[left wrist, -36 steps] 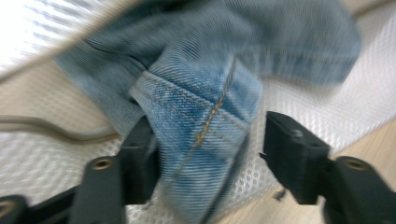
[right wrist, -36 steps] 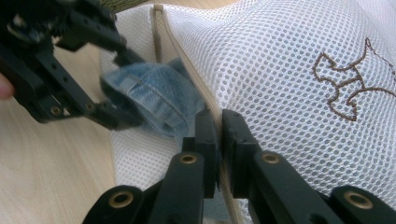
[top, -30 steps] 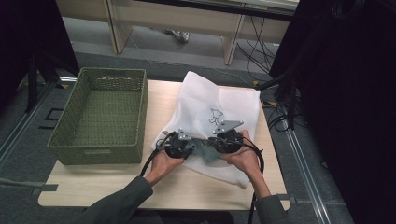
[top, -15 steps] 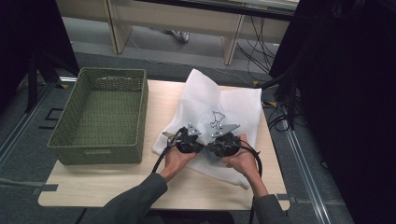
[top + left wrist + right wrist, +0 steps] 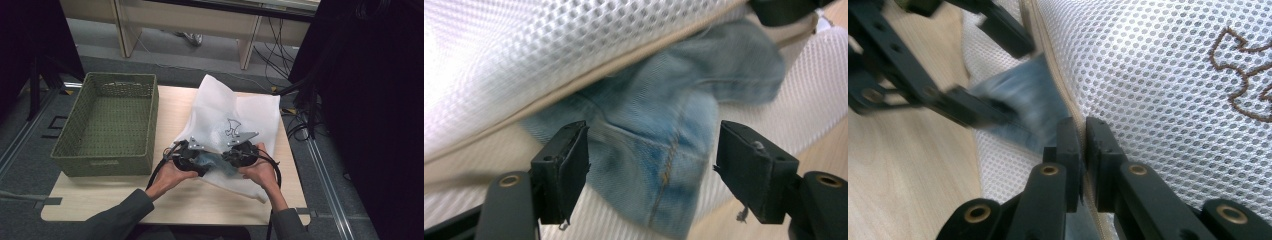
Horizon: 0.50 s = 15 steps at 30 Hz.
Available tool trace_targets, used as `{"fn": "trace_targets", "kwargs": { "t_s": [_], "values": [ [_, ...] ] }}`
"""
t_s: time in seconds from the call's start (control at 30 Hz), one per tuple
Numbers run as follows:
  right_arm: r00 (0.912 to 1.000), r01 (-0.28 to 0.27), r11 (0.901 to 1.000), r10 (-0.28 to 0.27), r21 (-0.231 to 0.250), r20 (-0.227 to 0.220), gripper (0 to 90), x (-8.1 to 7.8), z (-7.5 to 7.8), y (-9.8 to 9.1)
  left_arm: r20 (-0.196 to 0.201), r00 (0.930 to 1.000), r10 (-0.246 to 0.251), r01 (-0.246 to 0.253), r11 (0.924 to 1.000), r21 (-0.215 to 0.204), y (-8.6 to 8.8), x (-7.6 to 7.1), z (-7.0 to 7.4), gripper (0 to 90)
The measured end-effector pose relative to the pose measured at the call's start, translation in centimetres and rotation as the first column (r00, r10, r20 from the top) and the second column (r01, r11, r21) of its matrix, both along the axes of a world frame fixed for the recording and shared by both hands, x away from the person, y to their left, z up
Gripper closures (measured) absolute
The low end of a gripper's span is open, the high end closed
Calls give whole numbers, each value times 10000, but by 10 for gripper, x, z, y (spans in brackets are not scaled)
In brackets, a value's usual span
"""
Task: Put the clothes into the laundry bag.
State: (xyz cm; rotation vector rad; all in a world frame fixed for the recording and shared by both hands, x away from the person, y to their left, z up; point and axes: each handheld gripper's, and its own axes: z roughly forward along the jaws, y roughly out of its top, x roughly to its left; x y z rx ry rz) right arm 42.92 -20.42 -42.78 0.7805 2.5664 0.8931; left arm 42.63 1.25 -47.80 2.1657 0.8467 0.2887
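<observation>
In the high view, both hands work at the near edge of the white mesh bag (image 5: 235,120), which lies on the wooden table (image 5: 100,200) to the right of the green basket (image 5: 107,125); the left gripper (image 5: 192,157) and the right gripper (image 5: 240,154) stand close together at the bag's opening, and a piece of blue denim (image 5: 212,162) lies between them; compared with a second ago, the left gripper sits a little nearer to the right one.

In the left gripper view, the jaws have just been opening; the pads (image 5: 566,170) now stand apart on both sides of the denim garment (image 5: 664,150) and do not press it, so the cloth is released; it lies half under the beige edge of the mesh bag (image 5: 549,60), still partly outside.

In the right gripper view, the right gripper (image 5: 1082,145) is closed on the beige zipper edge (image 5: 1058,75) of the bag and holds the opening up; the left gripper's jaws are farther off, blurred, beside the denim (image 5: 1023,105).

I judge that the garment is only partly in the bag; the freed left gripper probably needs a new hold to push it deeper.
</observation>
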Motion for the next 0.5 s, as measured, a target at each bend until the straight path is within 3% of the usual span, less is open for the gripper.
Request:
{"fn": "trace_targets", "kwargs": {
  "t_s": [0.03, 0.13, 0.17, 0.23, 0.27, 0.33, 0.4, 0.5],
  "values": [
    [10000, -20, 10000, 20, 38, -10, 858, 0, 1, 0, -238, 9990, -384, 387, 9992, 113, 4, -4, -1, 327],
    [10000, -12, 10000, 12, 56, -39, 858, 0, 1, 0, -985, 9923, -750, 741, 9972, -127, 6, -11, -7, 285],
    [10000, -41, 10000, 41, 31, 12, 857, 0, 1, -1, -950, 9923, -800, 783, 9967, -220, 8, -13, -7, 282],
    [10000, -82, 9999, 82, 88, -41, 857, 0, 1, -1, -1158, 9910, -665, 598, 9964, -603, 13, -15, -6, 280],
    [10000, -43, 10000, 43, 66, -17, 856, -1, 1, -1, -1296, 9909, -359, 237, 9953, -941, 16, -15, -4, 281],
    [10000, -19, 10000, 19, 85, -27, 857, -1, 1, -1, -1191, 9926, -224, 112, 9955, -945, 24, -12, 3, 297],
    [10000, -59, 10000, 59, 77, -30, 856, 0, 1, -1, -1420, 9899, 61, -236, 9922, -1221, 30, -7, 7, 307],
    [10000, -47, 10000, 47, 9, 52, 856, 0, 1, -1, -1769, 9828, 521, -736, 9904, -1172, 35, 0, 9, 340]
  ]
}}
